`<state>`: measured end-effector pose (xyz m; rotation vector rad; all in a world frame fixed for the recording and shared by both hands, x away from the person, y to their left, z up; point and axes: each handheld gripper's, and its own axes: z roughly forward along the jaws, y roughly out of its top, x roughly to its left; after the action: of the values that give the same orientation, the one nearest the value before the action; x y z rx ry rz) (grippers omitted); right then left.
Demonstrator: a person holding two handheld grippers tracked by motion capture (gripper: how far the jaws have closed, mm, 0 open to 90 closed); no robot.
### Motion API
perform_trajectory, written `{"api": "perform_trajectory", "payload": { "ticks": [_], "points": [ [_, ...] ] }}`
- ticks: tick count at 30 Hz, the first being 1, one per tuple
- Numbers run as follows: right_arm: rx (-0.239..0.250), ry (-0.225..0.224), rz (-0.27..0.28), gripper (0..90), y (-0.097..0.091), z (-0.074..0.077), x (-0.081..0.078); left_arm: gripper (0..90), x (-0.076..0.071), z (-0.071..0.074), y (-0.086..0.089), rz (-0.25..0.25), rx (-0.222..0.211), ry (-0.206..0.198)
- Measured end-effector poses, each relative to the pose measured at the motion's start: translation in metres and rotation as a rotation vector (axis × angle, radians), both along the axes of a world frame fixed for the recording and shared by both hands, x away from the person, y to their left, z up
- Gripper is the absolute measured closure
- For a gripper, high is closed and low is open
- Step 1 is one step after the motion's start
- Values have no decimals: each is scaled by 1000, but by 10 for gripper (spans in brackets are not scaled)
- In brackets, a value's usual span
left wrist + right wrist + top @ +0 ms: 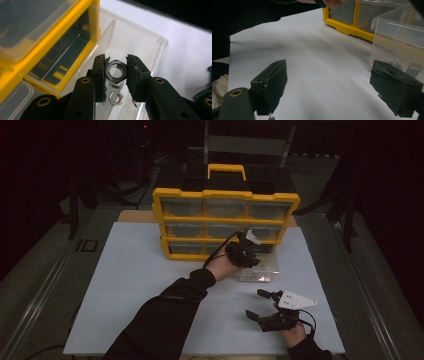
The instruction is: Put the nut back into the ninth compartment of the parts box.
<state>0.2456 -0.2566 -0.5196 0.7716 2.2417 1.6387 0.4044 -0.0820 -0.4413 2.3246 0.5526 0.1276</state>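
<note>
Your left gripper [116, 75] pinches a hex nut [115, 71] by its flats, jaws closed on it, directly above the clear drawer [150, 45] pulled out of the yellow organizer [225, 195]. I judge you are partway: a second nut [115, 97] already lies in the drawer. Your right gripper [329, 85] waits wide open and empty over the white mat [130, 285], which gives free room toward you; the drawer's walls are close.

No readable text, labels, numbers — nothing legible
</note>
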Motion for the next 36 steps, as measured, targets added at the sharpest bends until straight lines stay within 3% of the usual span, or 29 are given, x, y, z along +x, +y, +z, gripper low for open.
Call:
{"api": "perform_trajectory", "payload": {
  "ticks": [3,17,21,28,34,36],
  "points": [
    [0,1,0,144,0,0,0,689,1,-4,-1,8,31,3],
    [-4,3,2,144,0,0,0,683,6,-11,-3,10,36,49],
    [-5,5,1,144,0,0,0,549,6,-7,-4,4,19,65],
    [-6,5,1,144,0,0,0,397,3,1,-1,-12,-21,69],
    [-4,3,0,144,0,0,0,174,-3,13,6,-8,-21,69],
    [-5,3,-1,144,0,0,0,137,-6,16,10,-13,-17,63]
  ]
}}
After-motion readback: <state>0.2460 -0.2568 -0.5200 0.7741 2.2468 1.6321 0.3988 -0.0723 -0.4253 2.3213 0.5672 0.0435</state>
